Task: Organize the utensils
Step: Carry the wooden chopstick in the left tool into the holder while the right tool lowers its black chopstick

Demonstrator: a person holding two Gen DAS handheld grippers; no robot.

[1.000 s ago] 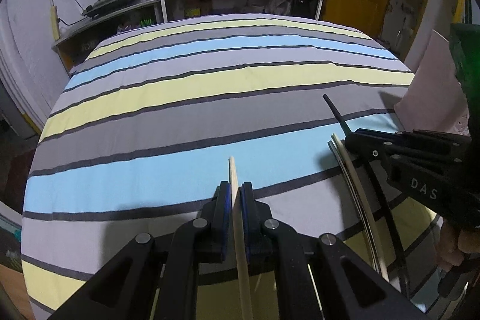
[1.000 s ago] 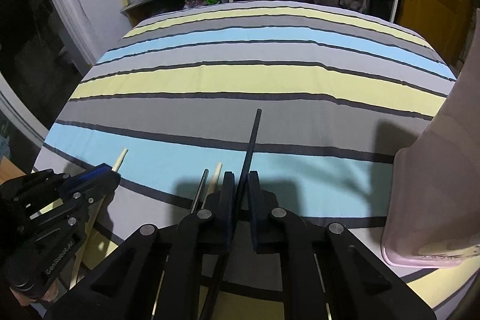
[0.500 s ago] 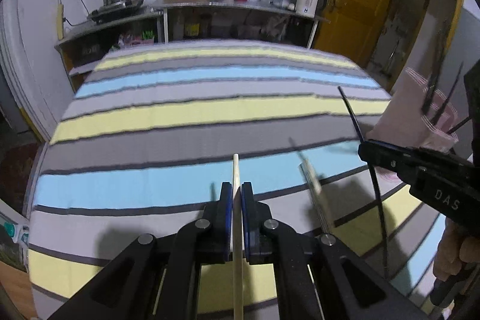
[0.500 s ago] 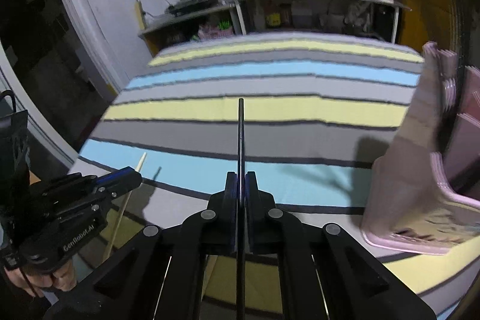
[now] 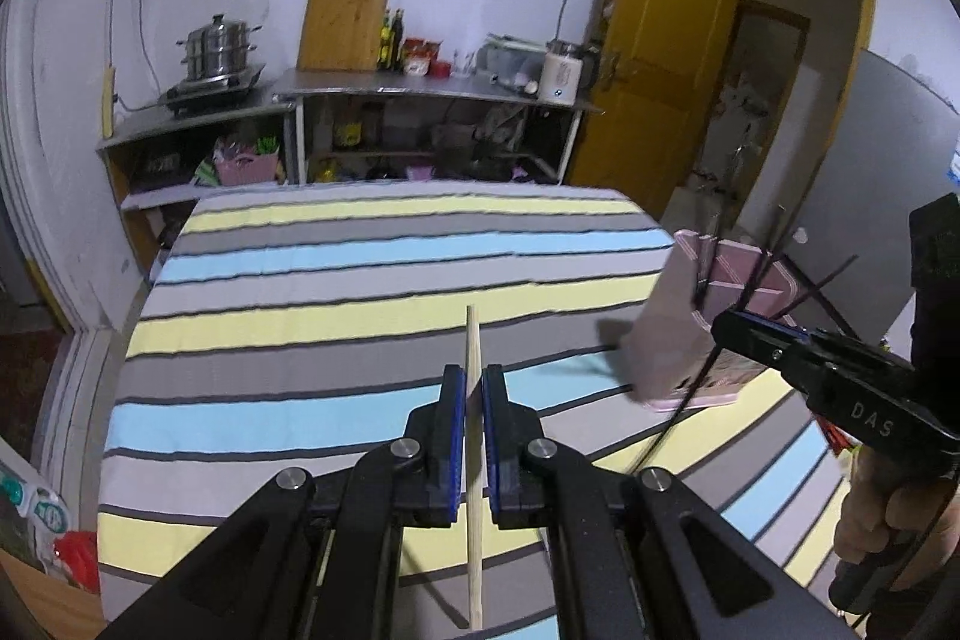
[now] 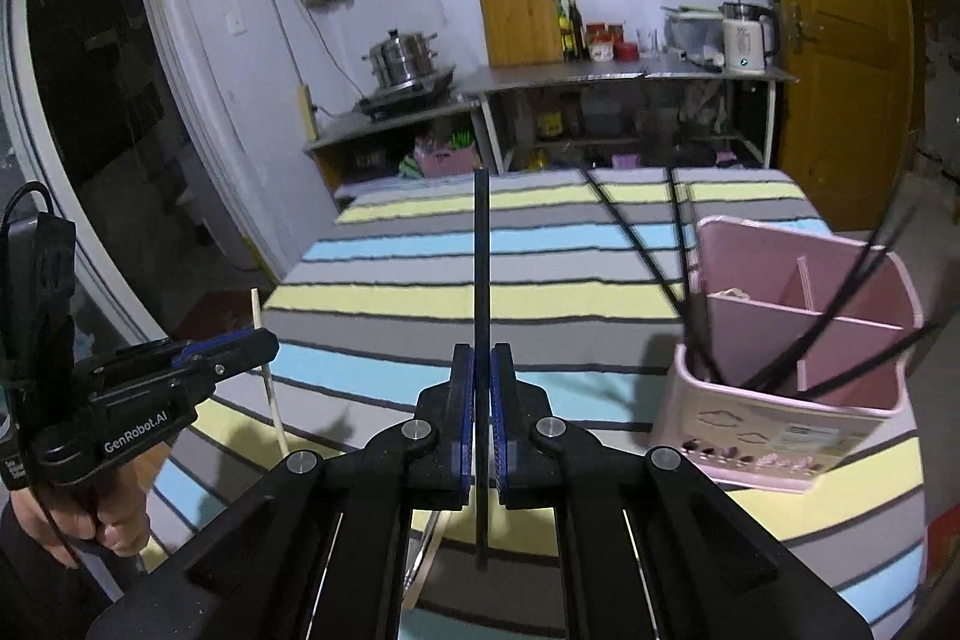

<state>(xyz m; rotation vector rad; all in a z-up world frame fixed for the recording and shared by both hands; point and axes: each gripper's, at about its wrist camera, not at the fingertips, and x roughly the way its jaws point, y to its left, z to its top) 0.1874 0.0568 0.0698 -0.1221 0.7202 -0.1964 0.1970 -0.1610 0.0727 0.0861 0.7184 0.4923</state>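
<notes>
Left wrist view: your left tongs [image 5: 474, 400] are clenched on a pale wooden chopstick [image 5: 473, 358], held in the air above the striped tabletop [image 5: 360, 292]. The grip sits mid-length, so the stick could pivot and slip.

Right wrist view: your right tongs [image 6: 480, 382] are clenched on a black chopstick [image 6: 481, 250]. The pink holder [image 6: 780, 370] stands just to the right, with black sticks fanning out of it. Those could catch your stick and tip the light holder.

Left gripper [image 5: 473, 394] and right gripper [image 6: 482, 376] — jaws pinched tight, both angled downward, side by side.
</notes>
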